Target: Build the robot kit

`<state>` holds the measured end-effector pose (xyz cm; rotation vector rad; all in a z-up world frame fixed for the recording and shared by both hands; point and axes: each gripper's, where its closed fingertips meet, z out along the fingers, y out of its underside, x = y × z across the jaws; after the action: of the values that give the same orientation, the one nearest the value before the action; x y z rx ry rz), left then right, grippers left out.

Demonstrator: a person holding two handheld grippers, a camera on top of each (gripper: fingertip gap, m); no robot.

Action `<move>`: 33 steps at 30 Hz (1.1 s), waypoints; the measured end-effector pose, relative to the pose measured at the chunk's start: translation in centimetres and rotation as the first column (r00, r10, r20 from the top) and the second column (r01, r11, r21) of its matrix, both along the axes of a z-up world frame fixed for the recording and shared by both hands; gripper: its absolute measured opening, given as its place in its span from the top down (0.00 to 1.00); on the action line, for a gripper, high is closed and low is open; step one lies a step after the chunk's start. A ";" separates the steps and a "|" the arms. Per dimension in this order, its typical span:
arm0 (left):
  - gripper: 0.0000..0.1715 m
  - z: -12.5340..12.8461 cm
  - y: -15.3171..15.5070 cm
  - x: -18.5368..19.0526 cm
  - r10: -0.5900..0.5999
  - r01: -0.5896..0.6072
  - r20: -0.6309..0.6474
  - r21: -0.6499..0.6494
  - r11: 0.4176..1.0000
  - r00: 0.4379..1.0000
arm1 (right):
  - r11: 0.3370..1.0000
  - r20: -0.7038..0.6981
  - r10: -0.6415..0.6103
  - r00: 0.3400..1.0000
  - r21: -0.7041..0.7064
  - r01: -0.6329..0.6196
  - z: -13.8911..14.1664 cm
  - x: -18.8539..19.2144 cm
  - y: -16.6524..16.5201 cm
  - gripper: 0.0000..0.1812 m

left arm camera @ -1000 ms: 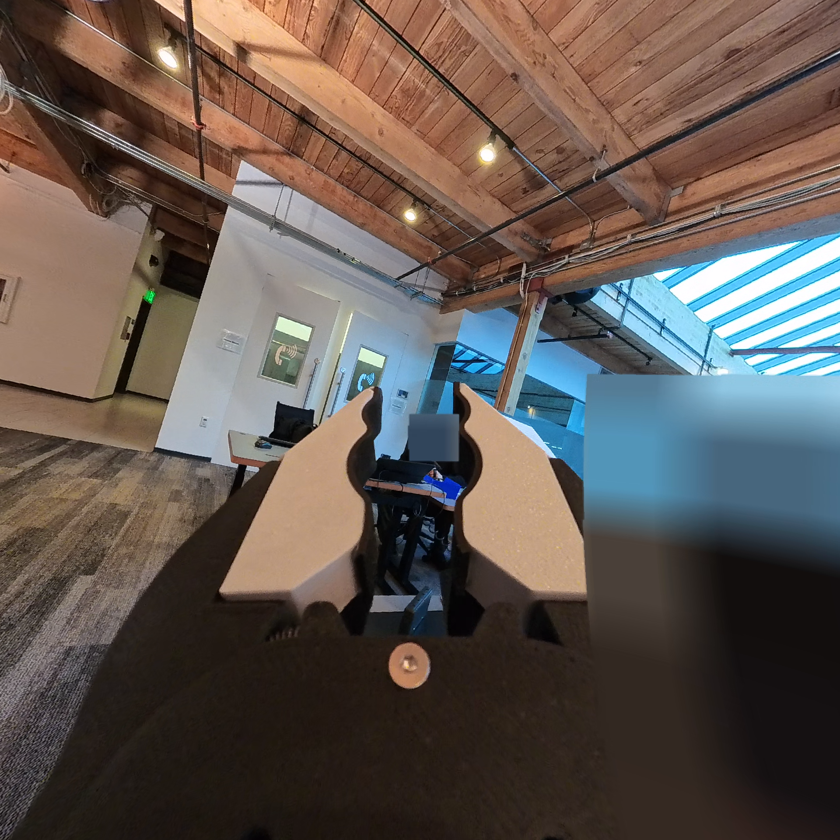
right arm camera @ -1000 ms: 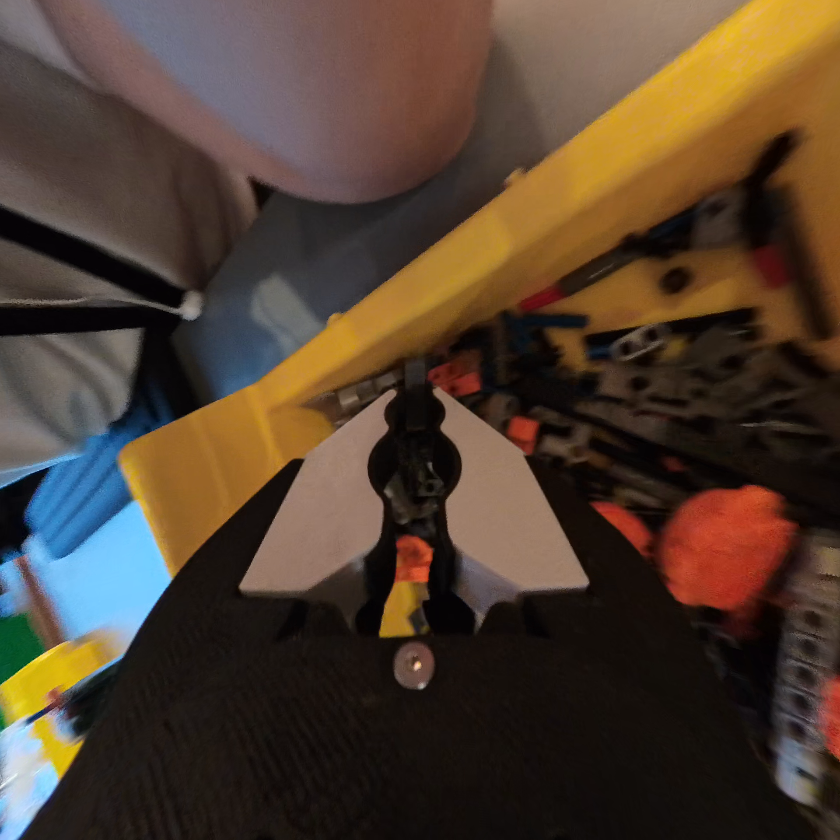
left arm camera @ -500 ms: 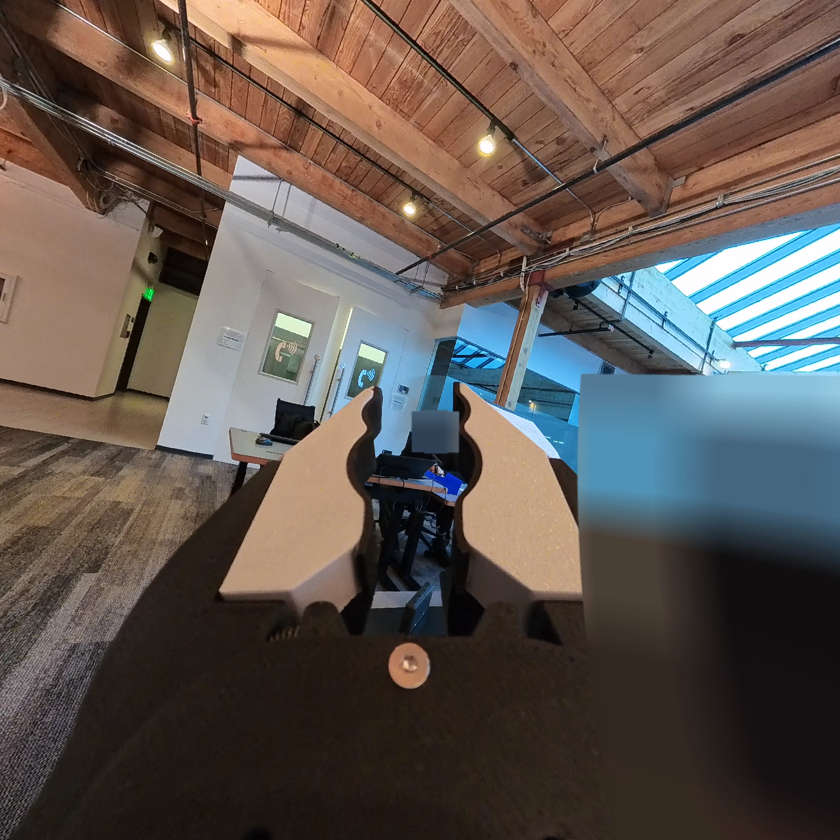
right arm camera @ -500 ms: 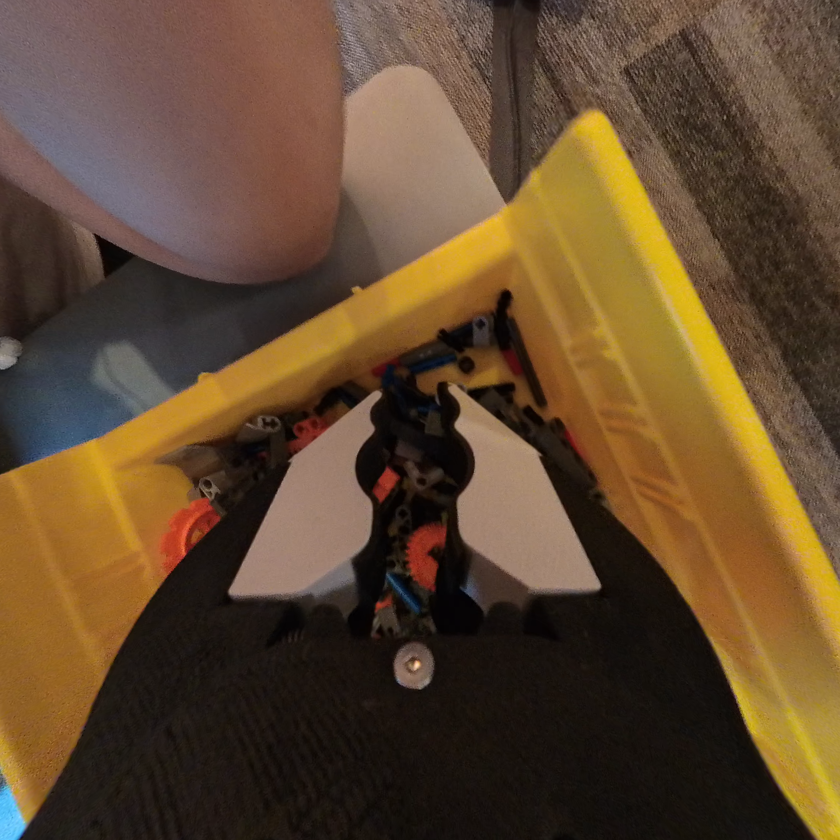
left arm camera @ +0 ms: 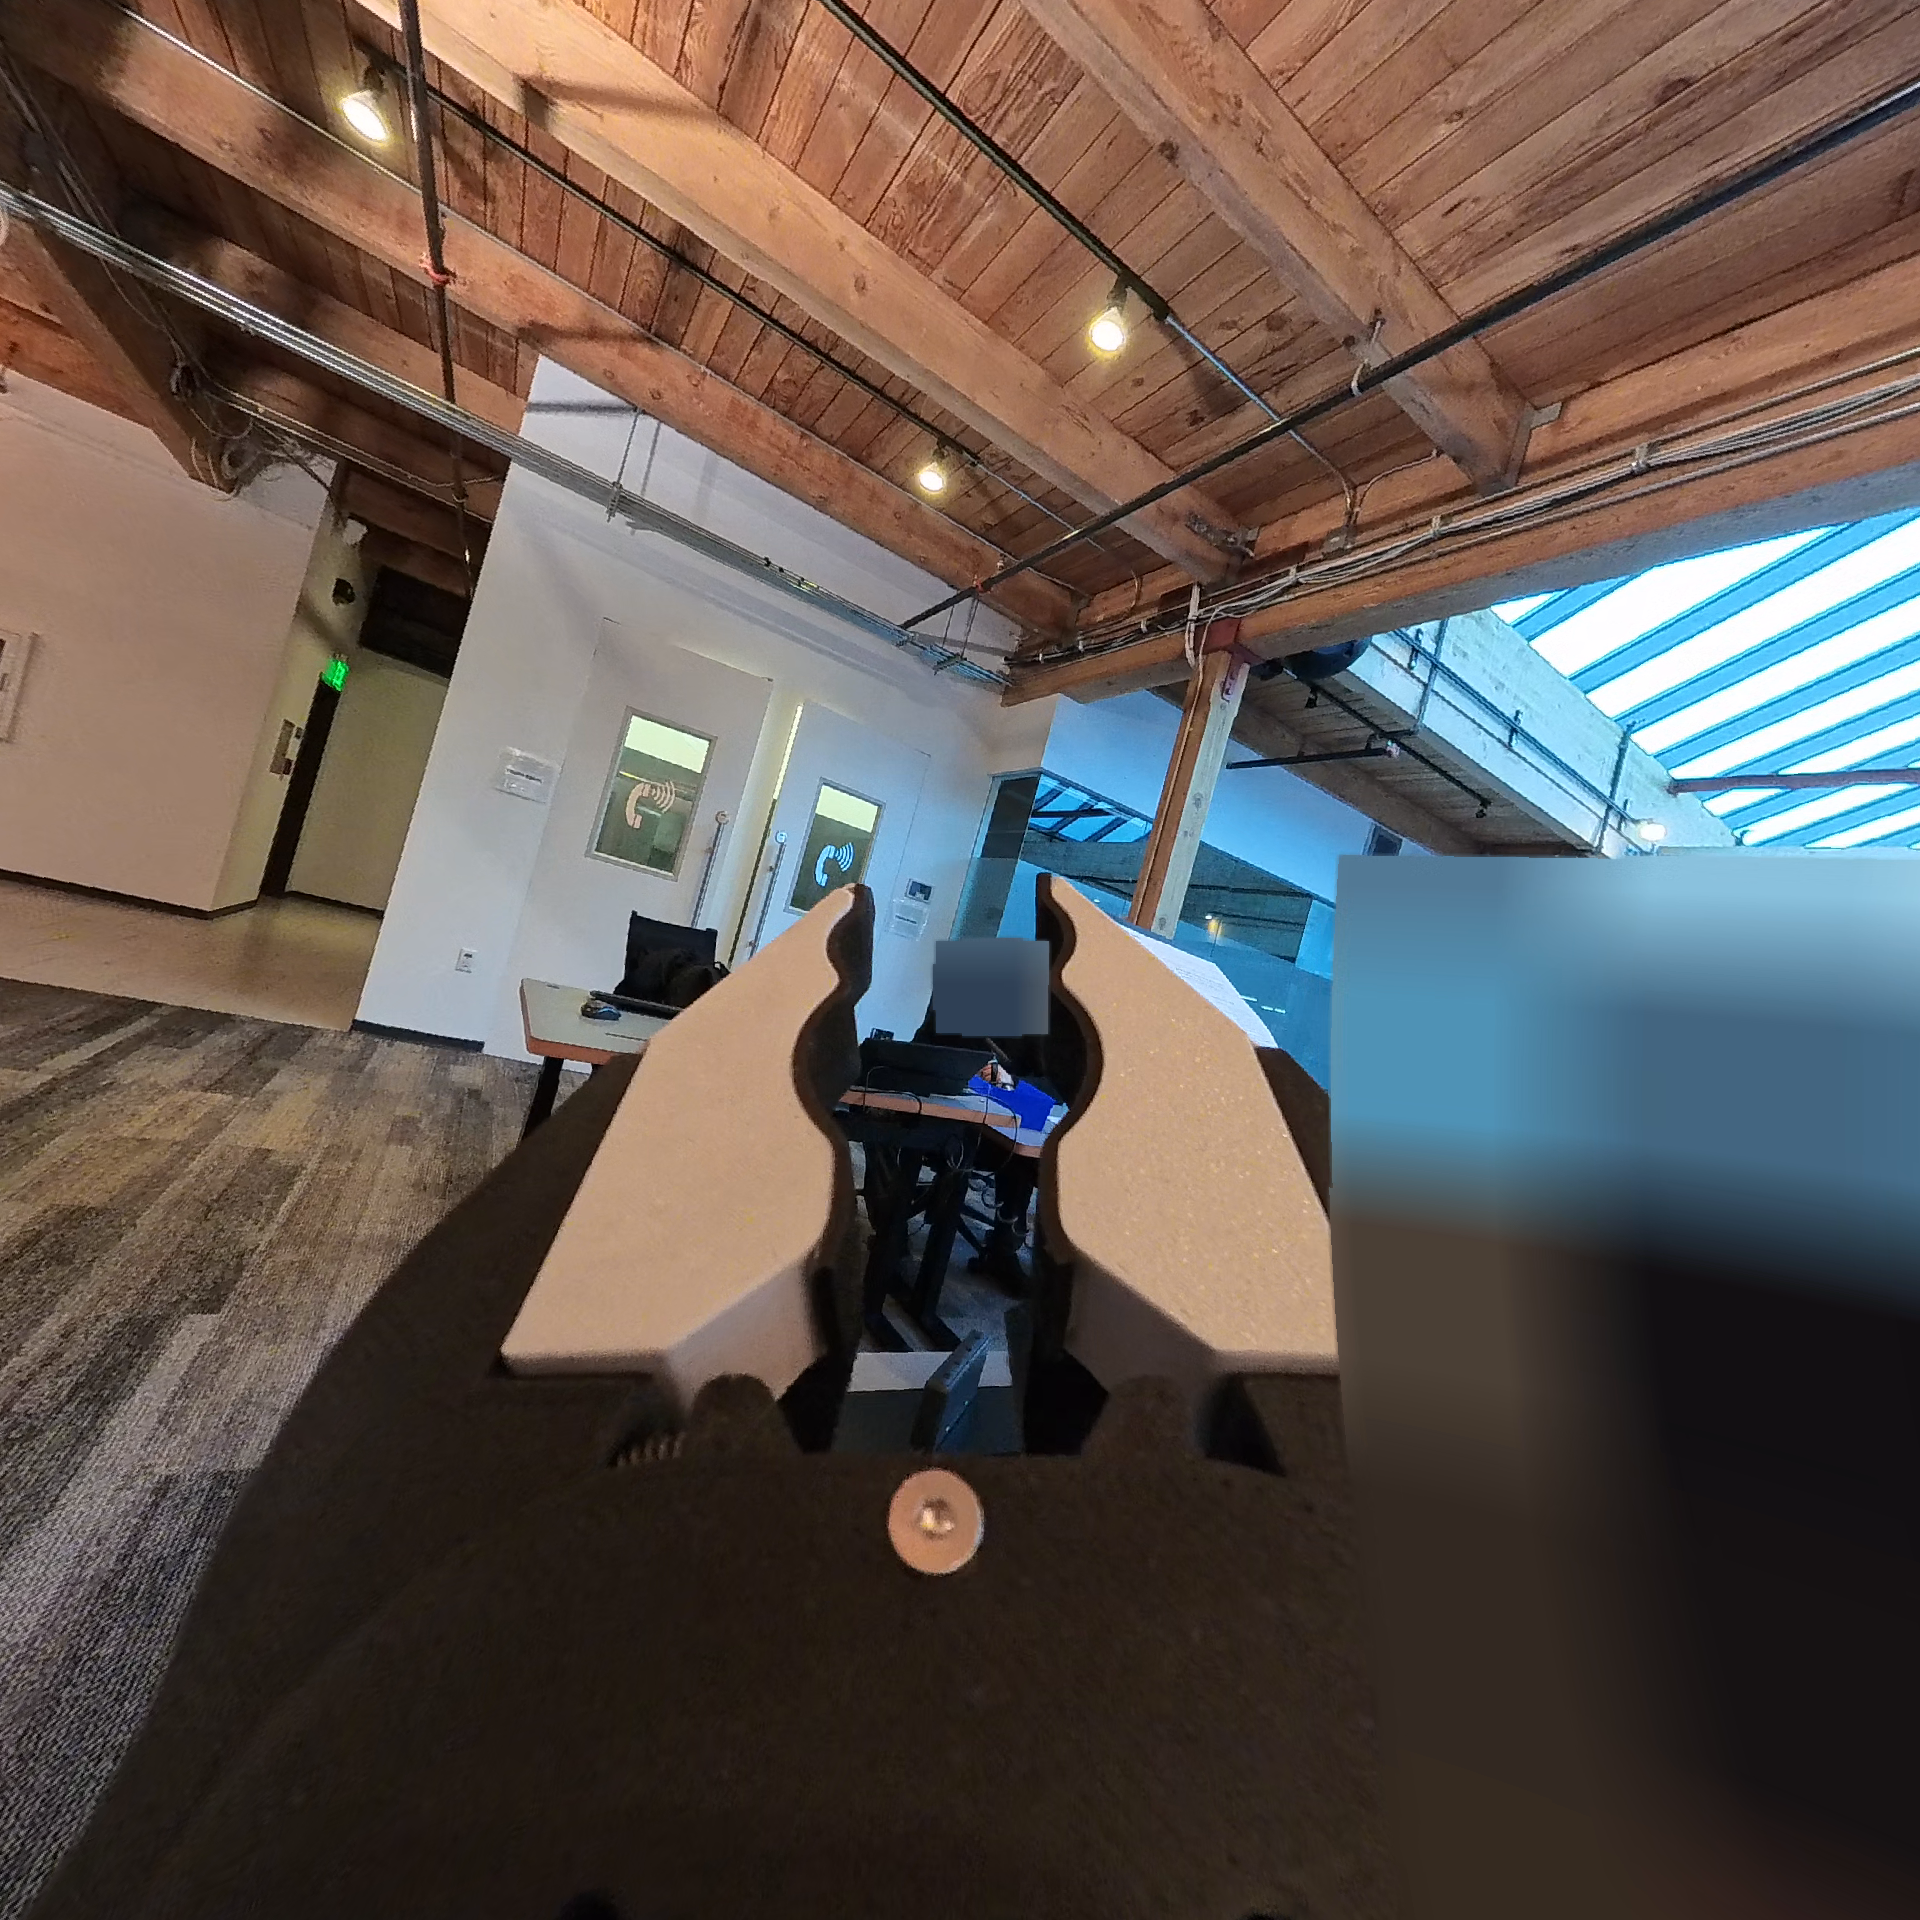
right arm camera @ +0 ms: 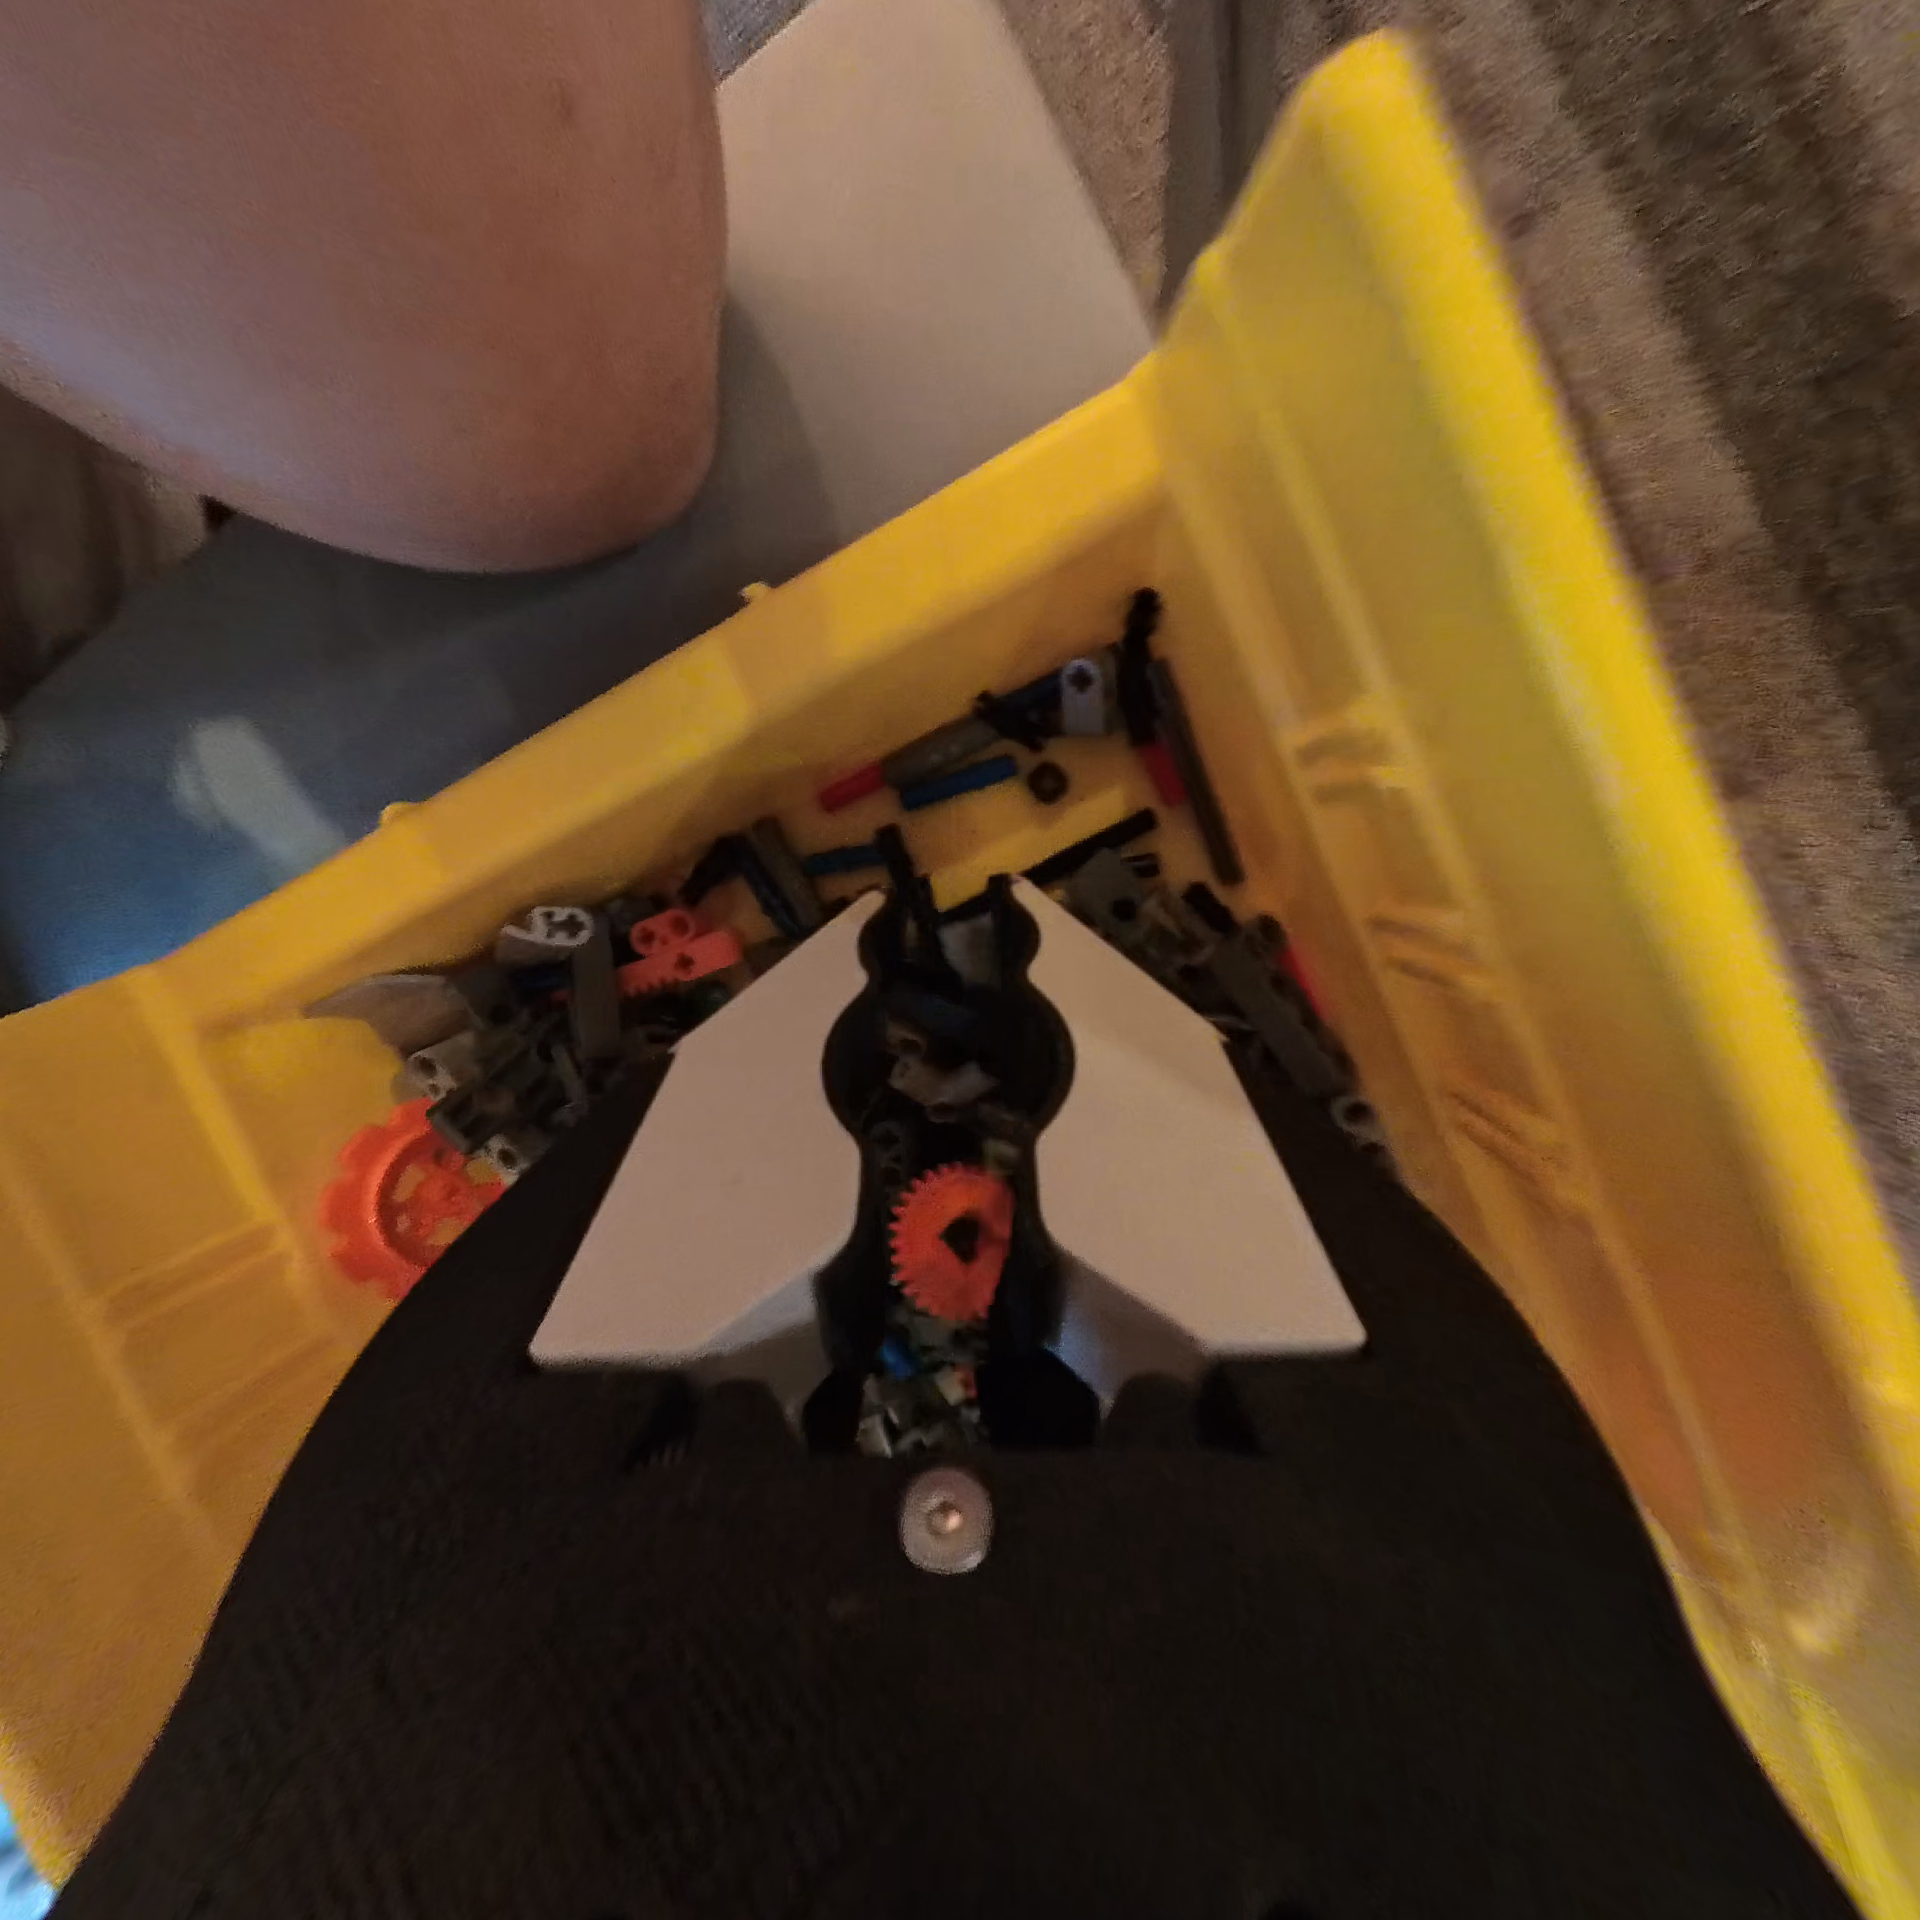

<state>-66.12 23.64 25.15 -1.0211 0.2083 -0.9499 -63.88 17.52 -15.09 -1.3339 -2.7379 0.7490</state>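
My right gripper (right arm camera: 948,894) points down into a yellow plastic bin (right arm camera: 1382,582) and hangs over a pile of small construction-toy parts (right arm camera: 935,769): black and grey beams, blue and red pins, and orange gears. Its jaws stand a little apart with nothing between them. A thin black piece (right arm camera: 902,868) shows just at the left fingertip; I cannot tell whether they touch. An orange gear (right arm camera: 951,1242) shows through the gap farther back. My left gripper (left arm camera: 951,899) is open and empty, raised and pointing out across the room.
A bare arm or knee (right arm camera: 343,260) is close above the bin's far wall. The bin sits on a pale surface (right arm camera: 914,229) over grey carpet (right arm camera: 1714,260). Another orange gear (right arm camera: 400,1200) lies at the bin's left. Desks (left arm camera: 592,1023) and a seated person stand far off in the left wrist view. Tip to tip, the grippers are about 40 centimeters apart. The orange gear (right arm camera: 951,1242) lies around 7 centimeters away from my right fingertips.
My right gripper went from shut to slightly open and pulled back over the bin's corner, so more of the bin shows. My left gripper barely moved.
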 end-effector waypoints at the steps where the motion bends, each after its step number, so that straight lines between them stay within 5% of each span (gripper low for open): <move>1: 0.83 0.0 0.0 0.0 0.000 0.000 0.001 0.001 1.000 1.000 | 0.999 -0.043 -0.030 0.999 0.018 0.031 0.4 -0.6 0.7 0.88; 5: 0.83 0.0 -0.1 -0.1 0.000 0.000 0.004 0.002 1.000 1.000 | 0.983 -0.191 -0.093 0.977 0.139 0.121 1.7 -1.5 3.9 0.82; 8: 0.84 0.0 0.0 -0.1 -0.002 0.002 0.005 0.001 1.000 1.000 | 0.960 -0.147 -0.142 0.979 0.222 0.172 0.9 -0.4 6.2 0.72; 26: 0.83 0.0 0.1 -0.4 0.011 -0.011 0.014 -0.004 1.000 1.000 | 0.939 -0.114 -0.323 0.940 0.085 0.333 2.1 1.8 6.5 0.69; 30: 0.84 -0.1 0.2 -0.8 0.018 -0.018 0.020 -0.006 1.000 1.000 | 0.948 -0.142 -0.319 0.937 -0.027 0.318 3.2 0.0 3.2 0.88; 33: 0.84 -0.1 0.2 -1.1 0.024 -0.023 0.029 -0.007 1.000 0.999 | 0.949 -0.136 -0.301 0.944 0.059 0.311 2.0 -0.8 3.3 0.97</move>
<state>-67.24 23.84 25.07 -1.0133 0.1689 -0.9439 -64.69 20.84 -13.14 -1.5840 -2.3585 0.6658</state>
